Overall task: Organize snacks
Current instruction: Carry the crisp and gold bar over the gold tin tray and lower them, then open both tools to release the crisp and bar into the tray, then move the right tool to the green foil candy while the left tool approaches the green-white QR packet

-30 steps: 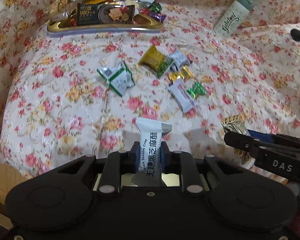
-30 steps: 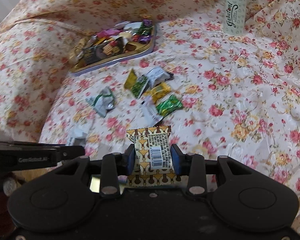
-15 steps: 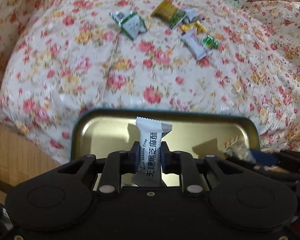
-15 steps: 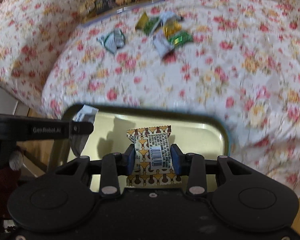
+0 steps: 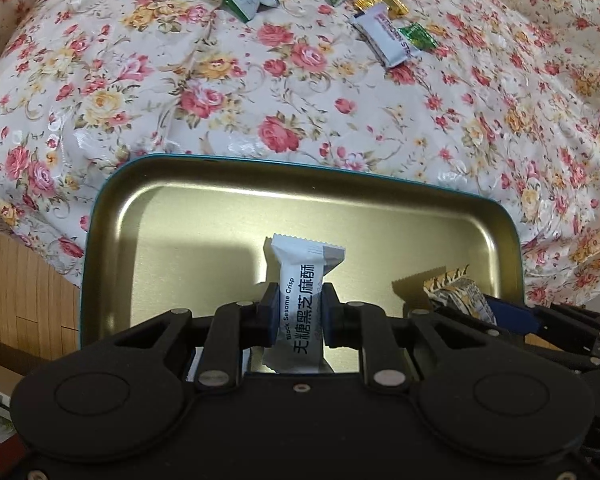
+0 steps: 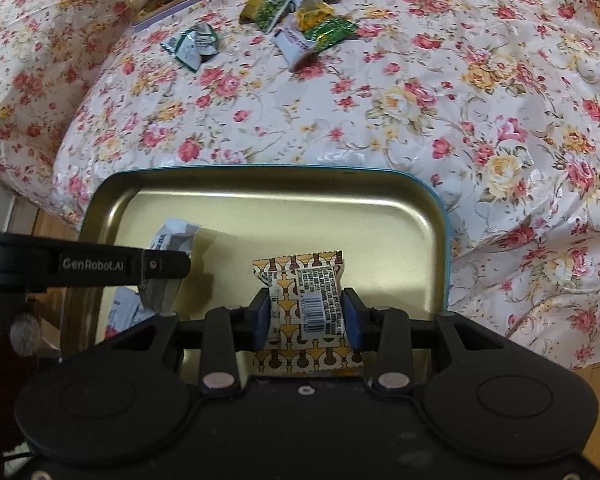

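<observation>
Black sesame crisp packet clamped in left gripper above gold tin tray. Orange-patterned snack clamped in right gripper over same tray. Loose wrapped snacks on floral bedspread beyond.

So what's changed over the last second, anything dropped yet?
Nothing dropped. Both tools swung away from the loose snacks on the floral cloth and came down over the gold tin tray. The left tool still clamps the white sesame crisp packet, and the right tool still clamps the patterned yellow packet. The loose snacks lie as before.
</observation>
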